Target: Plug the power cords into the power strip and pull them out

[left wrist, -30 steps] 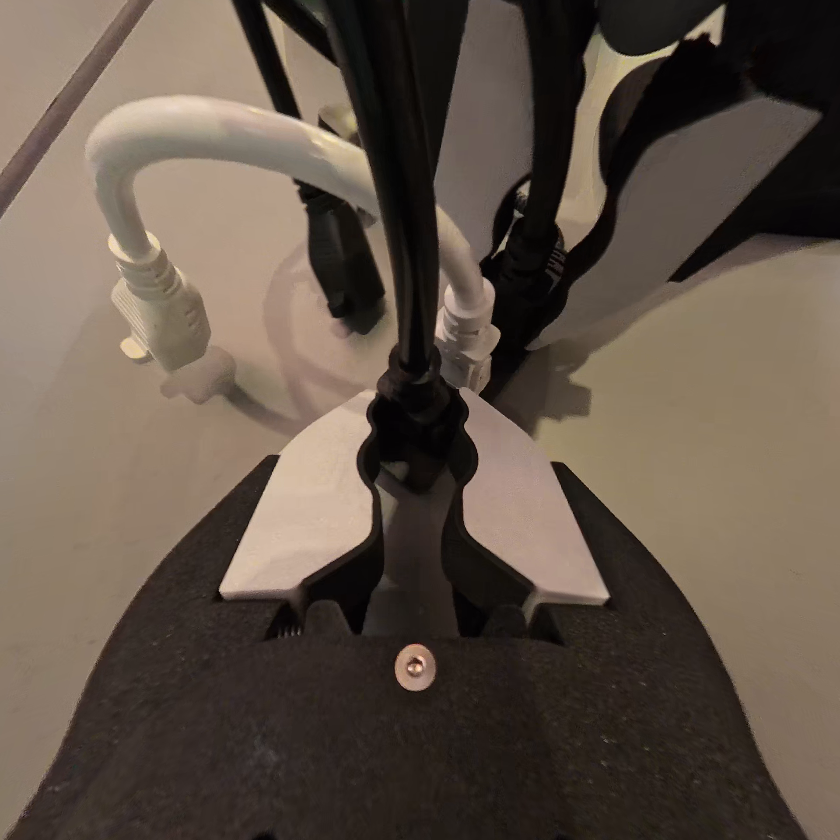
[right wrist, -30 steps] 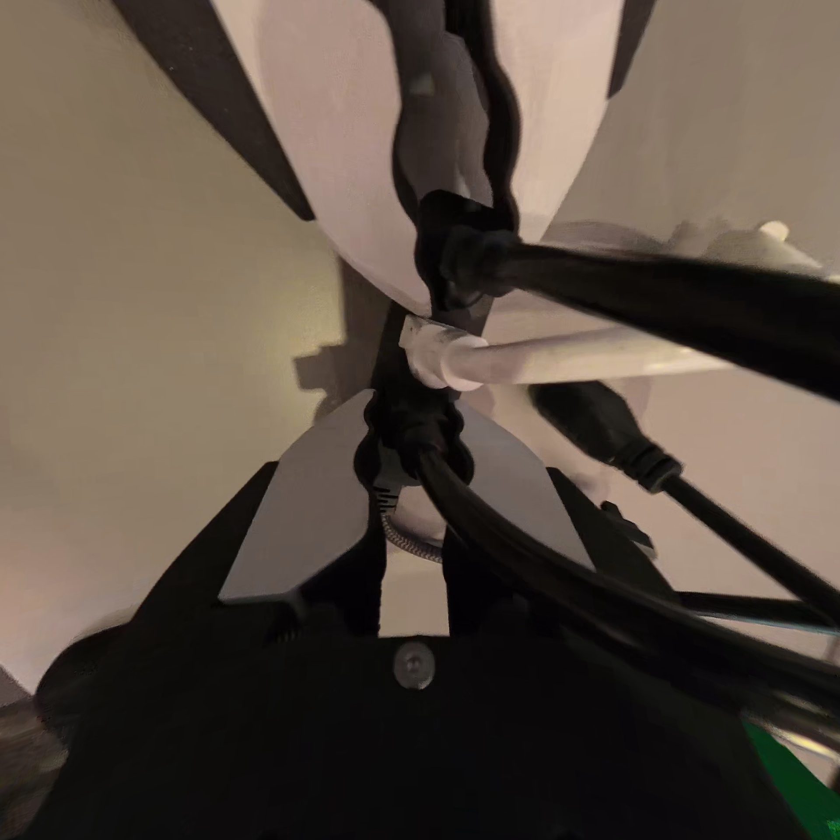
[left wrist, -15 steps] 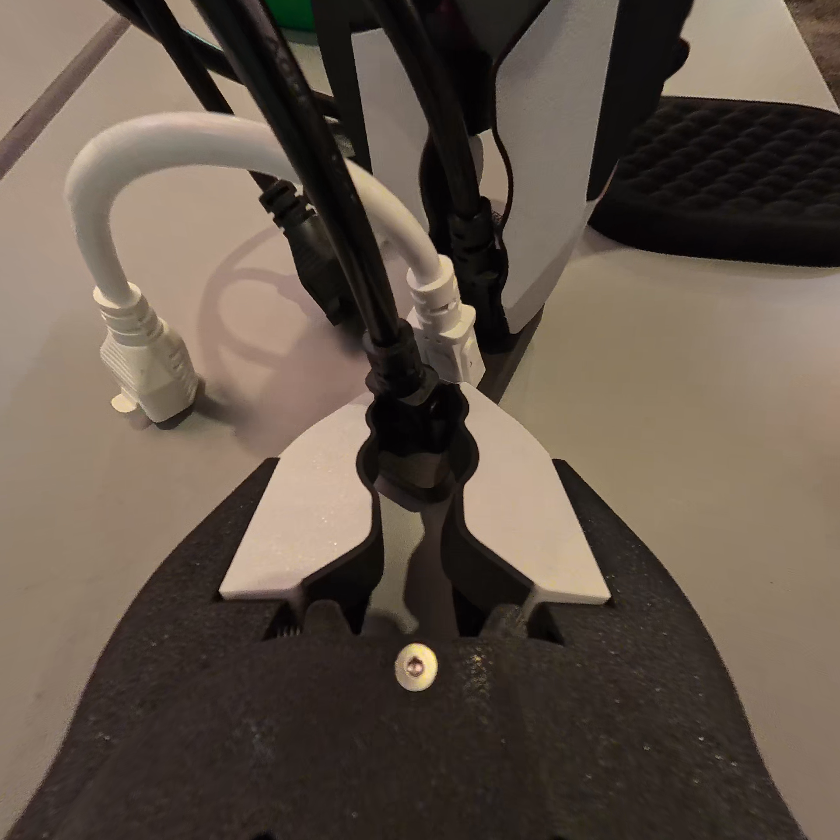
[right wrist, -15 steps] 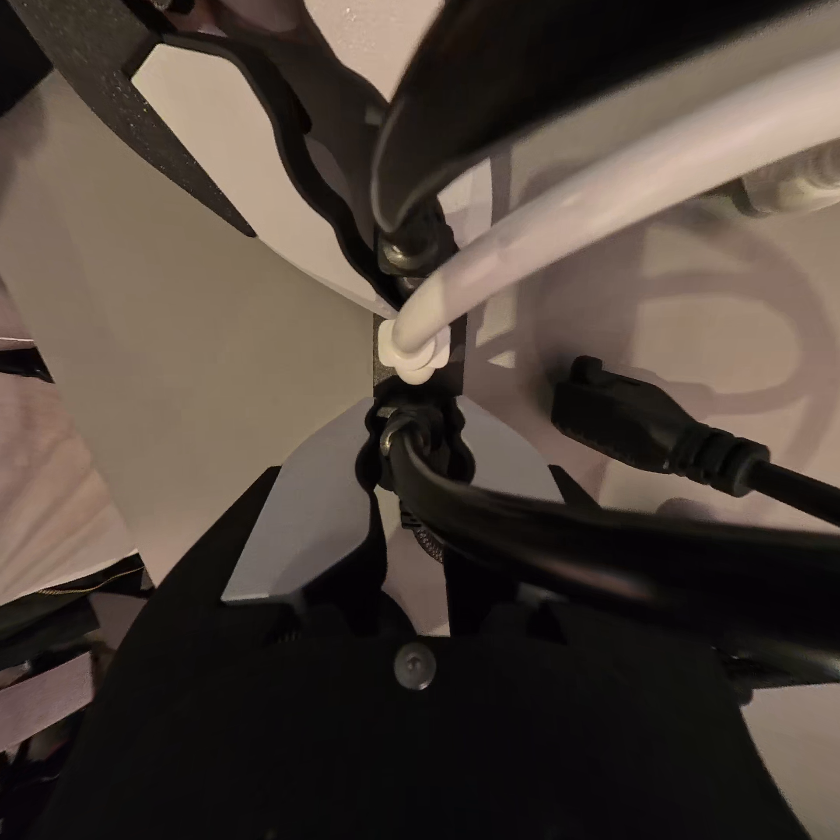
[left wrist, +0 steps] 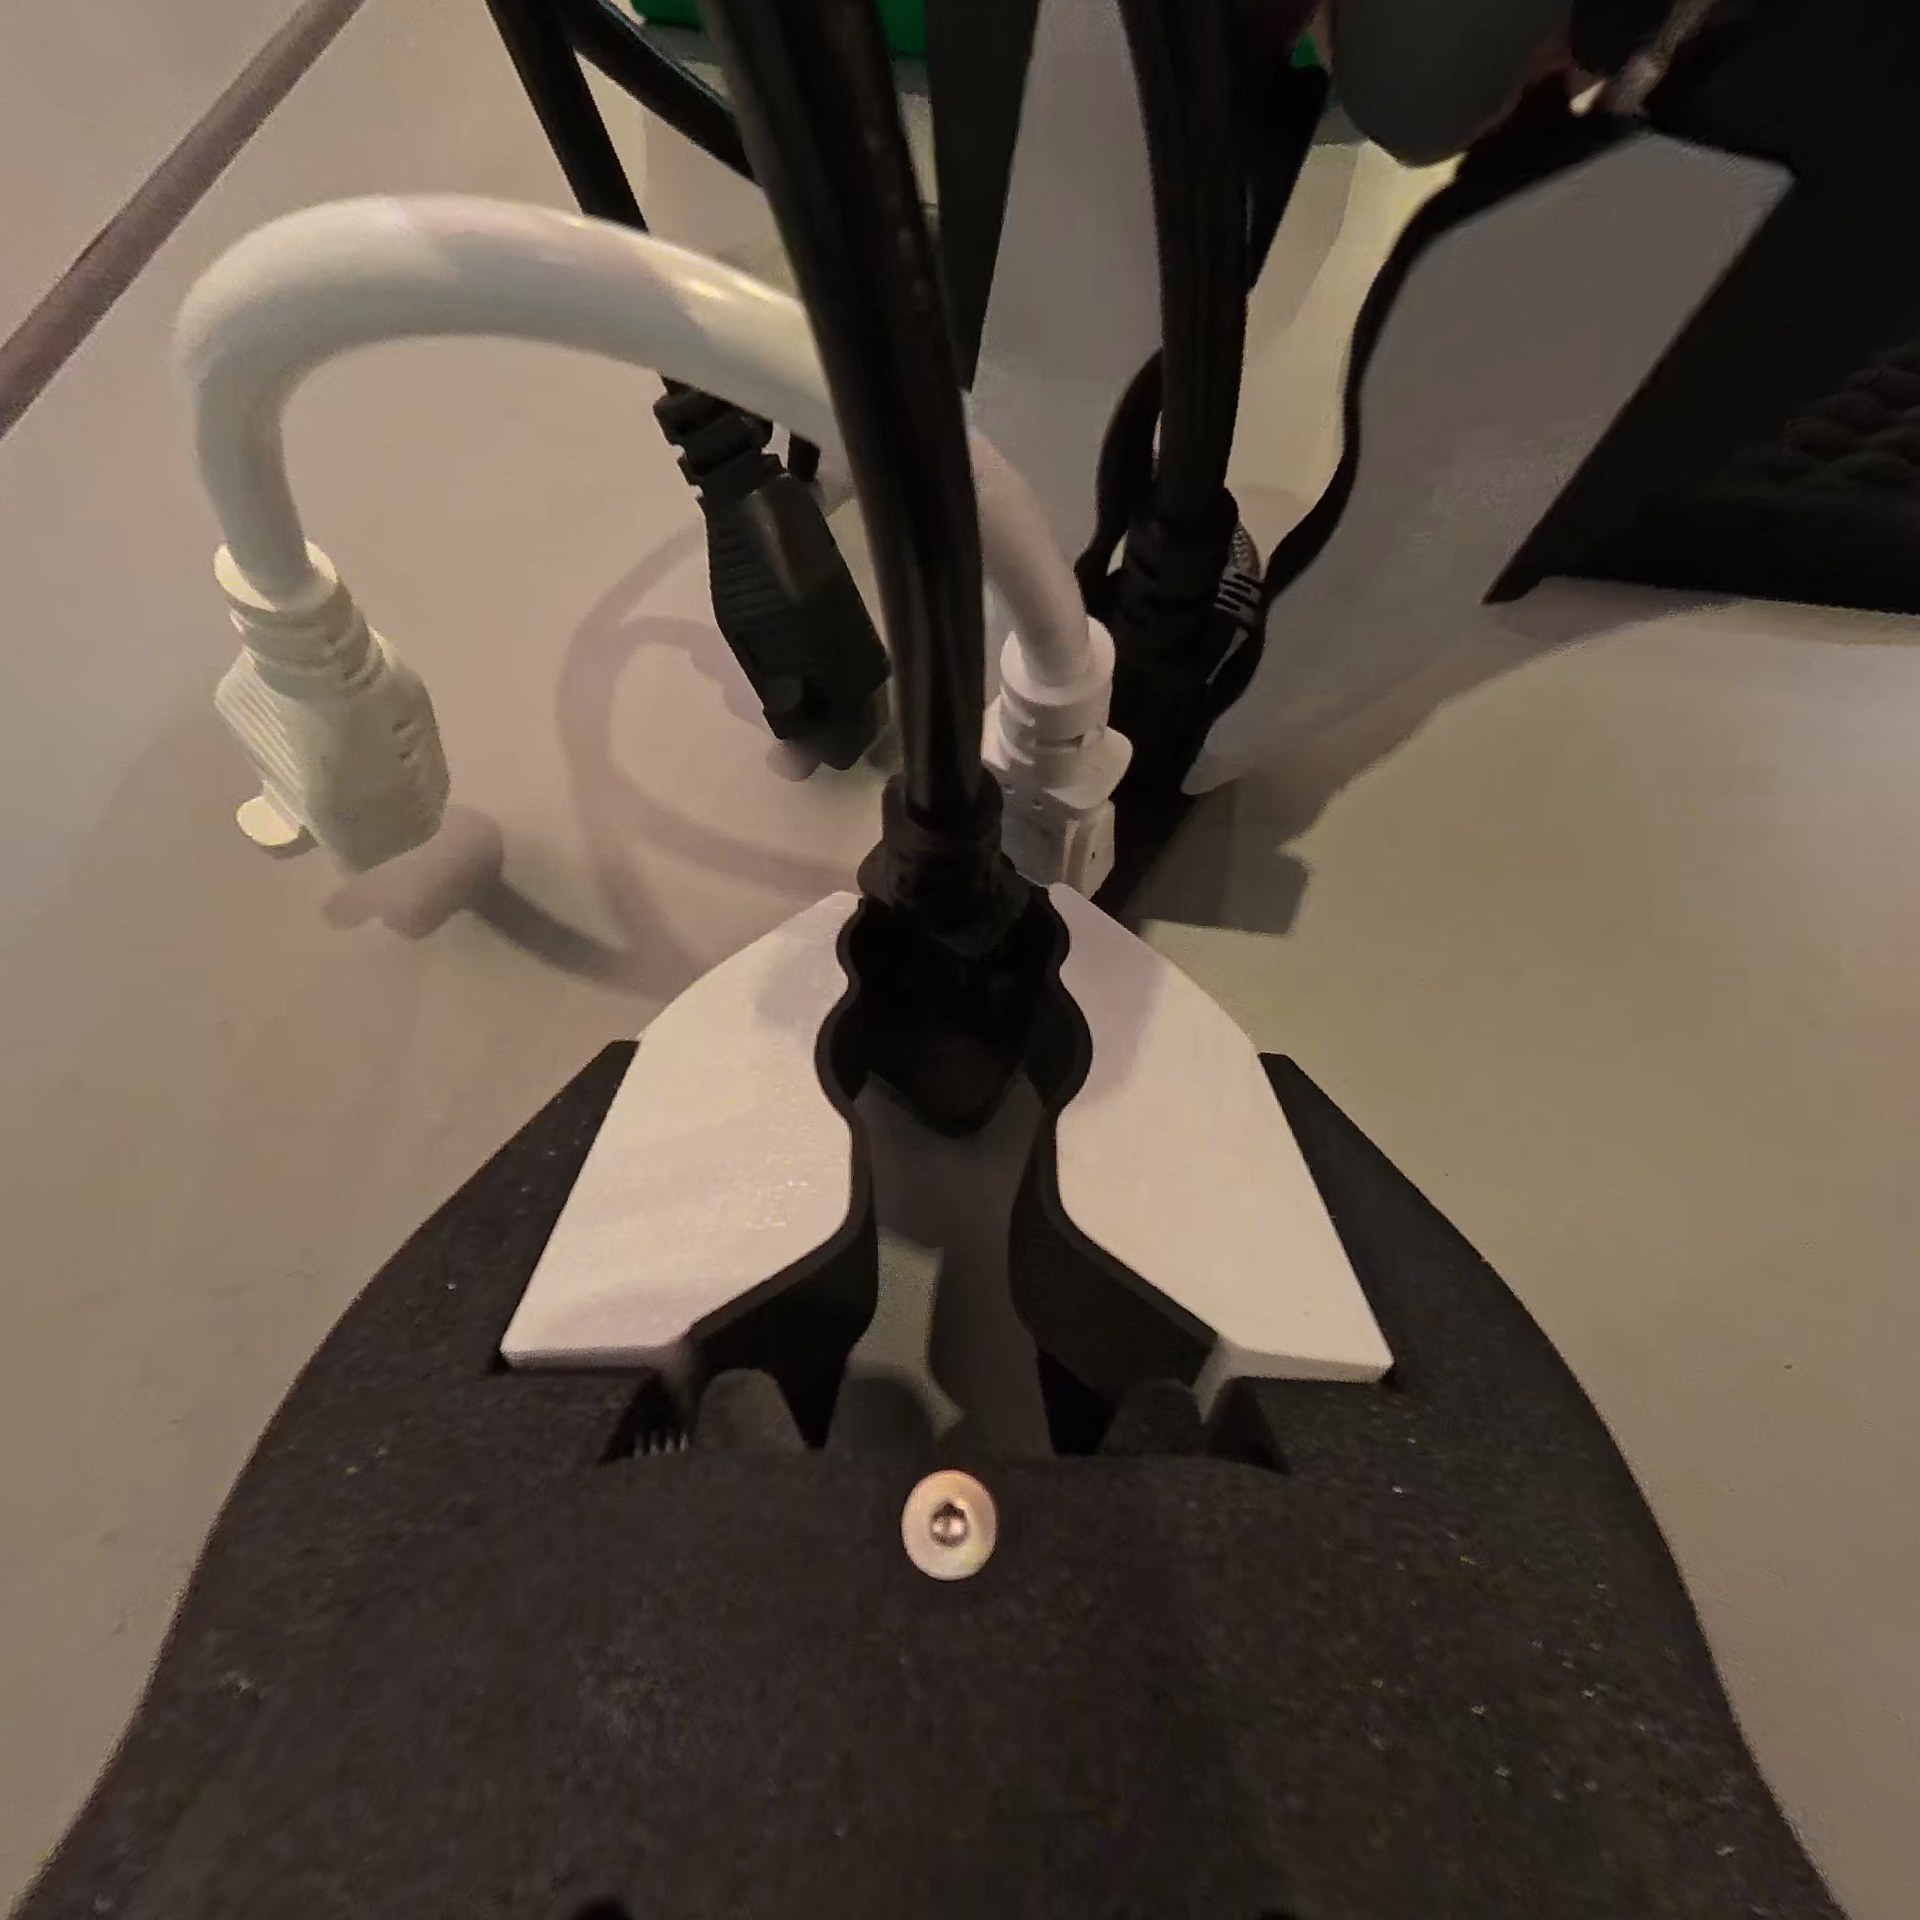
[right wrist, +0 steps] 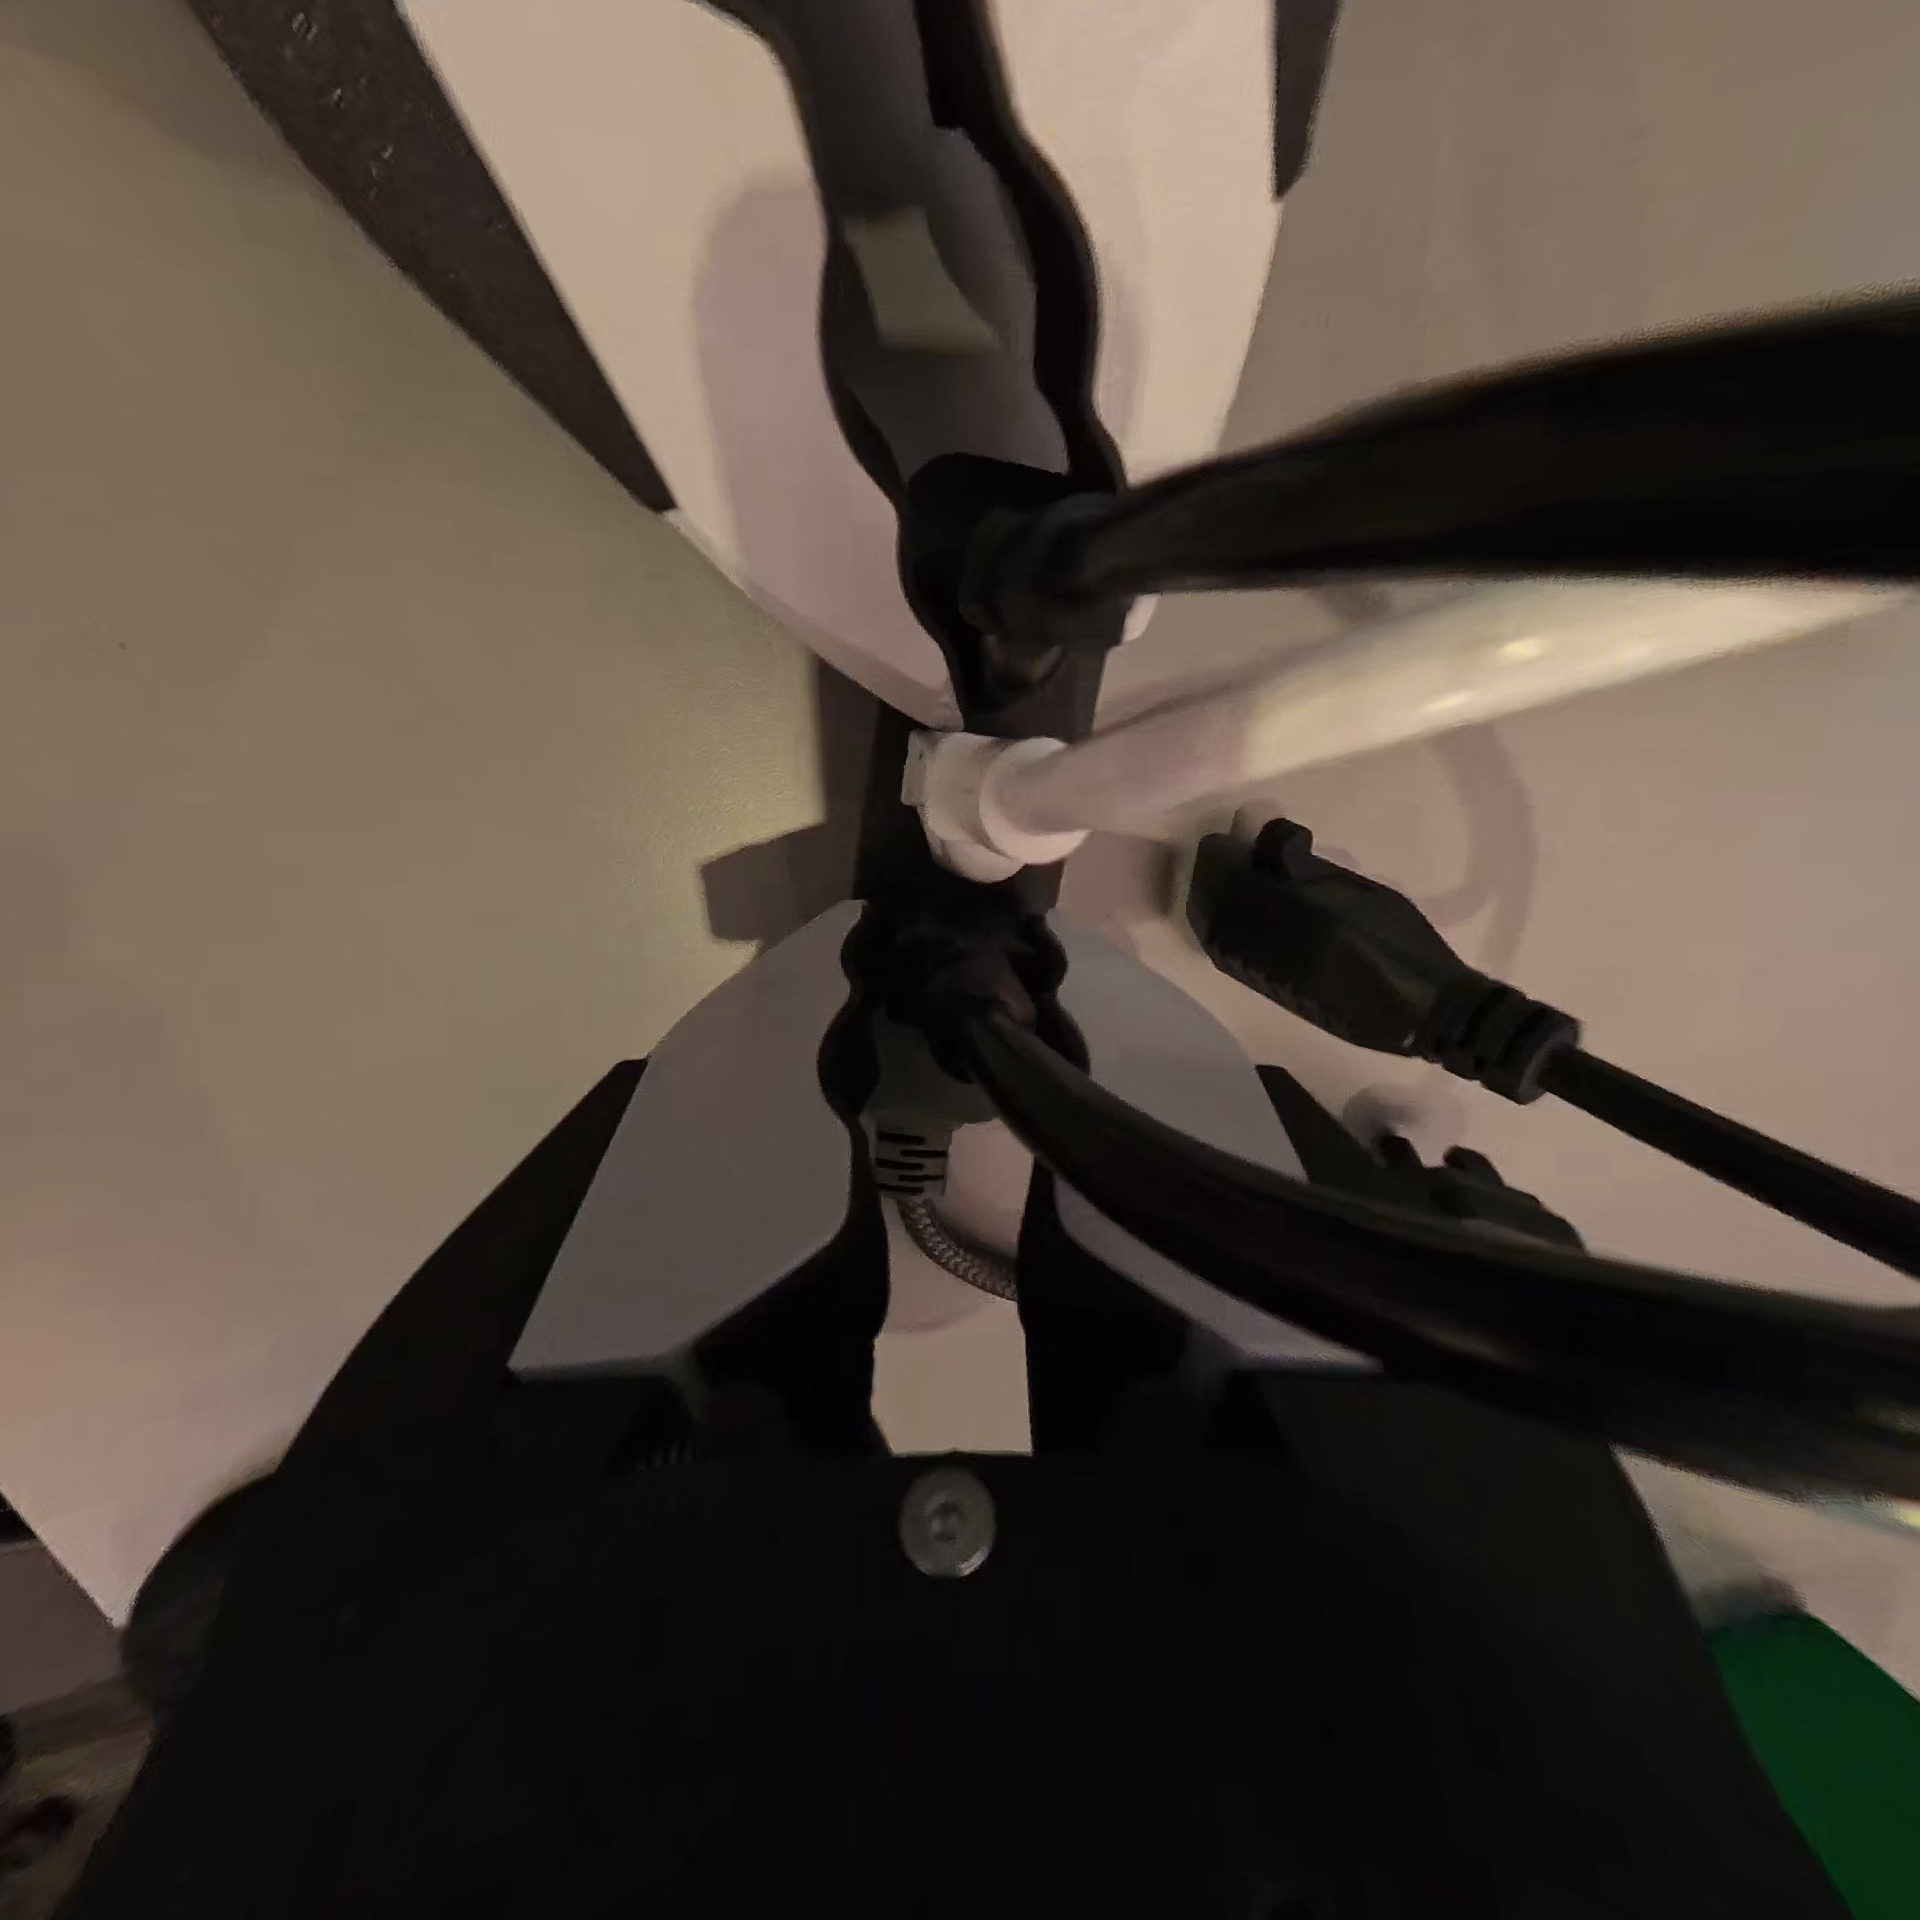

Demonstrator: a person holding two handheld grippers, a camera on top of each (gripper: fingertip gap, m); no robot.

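Observation:
My left gripper (left wrist: 951,966) is shut on a black plug (left wrist: 940,862) that stands on the black power strip (left wrist: 1148,862). Its thick black cord rises away from it. A white plug (left wrist: 1049,769) sits in the strip just beyond. My right gripper (right wrist: 951,997) is shut on another black plug (right wrist: 935,987) at the strip's (right wrist: 881,810) other end, facing the left gripper (right wrist: 997,582). The white plug (right wrist: 966,810) stands between the two. The white cord's other plug (left wrist: 332,727) and a loose black plug (left wrist: 790,623) lie on the table. Most of the strip is hidden.
Thick black cords (right wrist: 1455,1278) cross in front of both cameras. A grey braided cable (right wrist: 945,1236) runs under the right gripper. A black textured mat (left wrist: 1849,468) lies at the far right. A green object (right wrist: 1818,1714) shows at the lower right. The pale table (left wrist: 1558,1039) spreads around. There is about 5 centimeters between the tips of the two grippers. The green object (right wrist: 1818,1714) is about 35 centimeters from my right fingertips.
Both views swung upward half a second ago and have come back close to the strip. Both grippers have stayed shut on their black plugs. The white plug stays in the strip.

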